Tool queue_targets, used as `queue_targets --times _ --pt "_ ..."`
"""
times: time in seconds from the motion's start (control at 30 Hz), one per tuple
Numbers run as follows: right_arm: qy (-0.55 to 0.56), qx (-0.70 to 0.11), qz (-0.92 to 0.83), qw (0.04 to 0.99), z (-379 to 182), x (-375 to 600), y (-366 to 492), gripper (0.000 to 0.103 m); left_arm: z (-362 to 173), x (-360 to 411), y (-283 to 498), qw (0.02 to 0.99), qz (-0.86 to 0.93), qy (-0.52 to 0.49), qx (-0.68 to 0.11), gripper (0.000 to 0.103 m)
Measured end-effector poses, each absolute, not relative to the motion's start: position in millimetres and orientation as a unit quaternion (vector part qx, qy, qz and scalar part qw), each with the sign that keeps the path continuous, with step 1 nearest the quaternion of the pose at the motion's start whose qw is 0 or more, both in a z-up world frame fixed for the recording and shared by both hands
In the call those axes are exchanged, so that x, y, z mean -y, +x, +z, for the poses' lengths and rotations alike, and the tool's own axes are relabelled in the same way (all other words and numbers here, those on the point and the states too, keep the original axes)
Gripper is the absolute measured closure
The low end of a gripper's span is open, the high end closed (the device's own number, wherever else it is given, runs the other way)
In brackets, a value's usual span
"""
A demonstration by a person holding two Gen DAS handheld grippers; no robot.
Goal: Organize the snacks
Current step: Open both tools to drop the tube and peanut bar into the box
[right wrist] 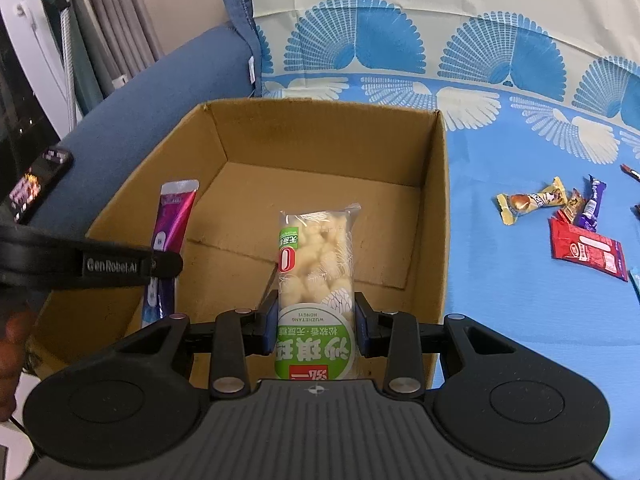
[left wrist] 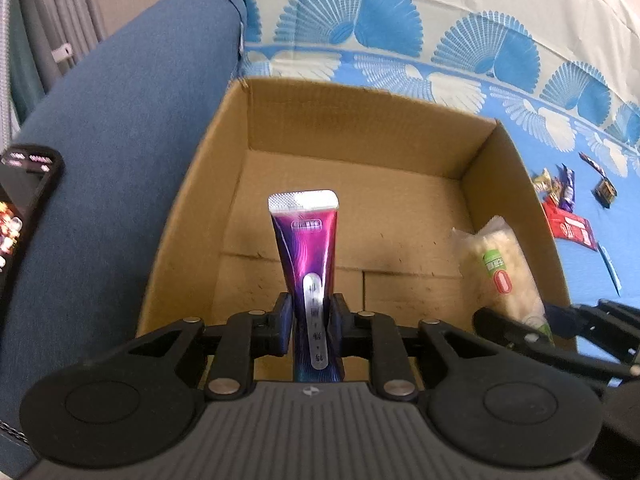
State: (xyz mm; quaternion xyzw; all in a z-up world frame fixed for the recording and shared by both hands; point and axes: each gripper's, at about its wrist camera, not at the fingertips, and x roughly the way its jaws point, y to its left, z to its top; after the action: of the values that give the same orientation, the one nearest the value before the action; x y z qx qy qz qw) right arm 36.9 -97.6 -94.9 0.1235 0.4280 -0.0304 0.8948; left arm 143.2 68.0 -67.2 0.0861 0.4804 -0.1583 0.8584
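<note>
The snacks are split between two grippers and a loose scatter on the bed. The left gripper [left wrist: 310, 320] has a purple stick packet [left wrist: 306, 248] standing upright between its fingers [left wrist: 283, 322], over the open cardboard box [left wrist: 400, 136]; the pads sit right beside the packet's sides, though whether they press on it I cannot tell. The right gripper [right wrist: 316, 320] is clamped on a clear-wrapped rice-puff bar [right wrist: 316, 256] with a green label (its printing reads upside down from this camera), also held above the box interior, nearer the box's right wall. The box floor shows bare cardboard under both items. The box rests on a blue bedsheet [right wrist: 500, 300] printed with fan shapes, against a dark blue cushion [left wrist: 100, 160] on its left side. To the right of the box, well apart from it, lie several wrapped candies [right wrist: 532, 200] and a red sachet [right wrist: 586, 250] on the sheet. A phone [right wrist: 40, 184] with a lit screen sits on the cushion.
</note>
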Motion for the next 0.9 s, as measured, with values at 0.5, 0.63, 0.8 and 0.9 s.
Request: queue_targets --times 0.5,0.63,0.8,0.9 --pt "0.125 -0.426 -0.039 0.895 -49.1 77.8 -42.8 0.011 -39.6 -110.5 50.9 0.869 -0.108 0.072 -0.477 0.000" --pt "0.092 -0.411 -0.029 0.906 -31.8 56.2 -82.8 0.009 -33.2 -120.6 7.6 0.867 -0.102 0.070 -0.482 0.000" --pt "0.062 -0.373 -0.017 0.926 -9.7 38.0 -126.6 0.007 -12.7 -133.0 -37.1 0.882 -0.093 0.065 -0.458 0.000" --pt "0.055 -0.355 -0.014 0.933 1.1 33.7 -146.5 0.005 0.8 -135.5 -56.9 0.891 -0.092 0.074 -0.438 0.000"
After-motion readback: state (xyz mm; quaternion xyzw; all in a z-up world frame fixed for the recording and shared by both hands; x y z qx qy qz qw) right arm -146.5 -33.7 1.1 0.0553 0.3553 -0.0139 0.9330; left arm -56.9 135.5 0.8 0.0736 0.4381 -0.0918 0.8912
